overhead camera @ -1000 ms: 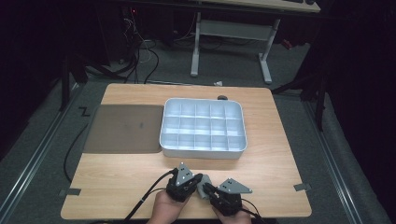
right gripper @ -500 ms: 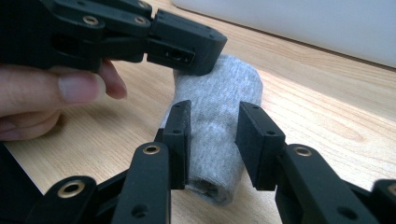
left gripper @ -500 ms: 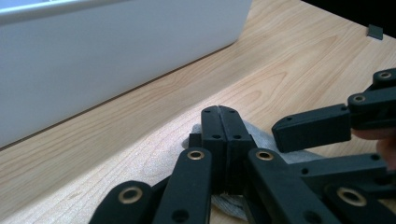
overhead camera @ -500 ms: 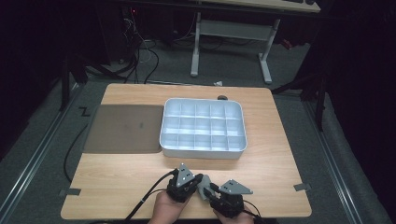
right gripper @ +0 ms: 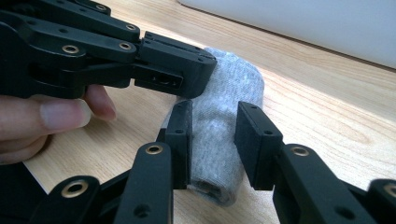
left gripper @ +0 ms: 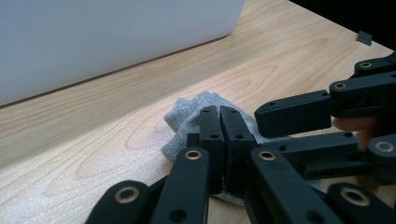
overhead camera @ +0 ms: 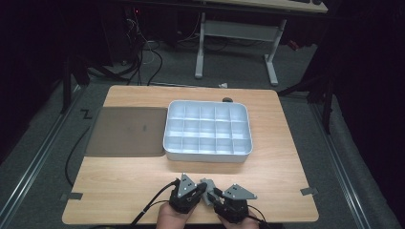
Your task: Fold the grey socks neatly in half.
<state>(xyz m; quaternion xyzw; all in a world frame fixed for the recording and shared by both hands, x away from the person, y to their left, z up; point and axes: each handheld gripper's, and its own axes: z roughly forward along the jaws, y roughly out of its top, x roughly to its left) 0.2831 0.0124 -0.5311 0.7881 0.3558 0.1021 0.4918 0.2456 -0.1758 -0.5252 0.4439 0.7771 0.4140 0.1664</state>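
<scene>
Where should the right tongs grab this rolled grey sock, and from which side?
Grip the rolled grey sock across its middle, coming from its near open end along its length. It lies flat as a roll, narrow enough for the right tongs, whose jaws straddle it. The left tongs, shut on its far part, leave the middle free.

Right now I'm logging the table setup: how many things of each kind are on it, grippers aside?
Grey rolled cloth: 1
White compartment tray: 1
Brown mat: 1
Small dark object by the tray's far edge: 1
Total: 4
</scene>
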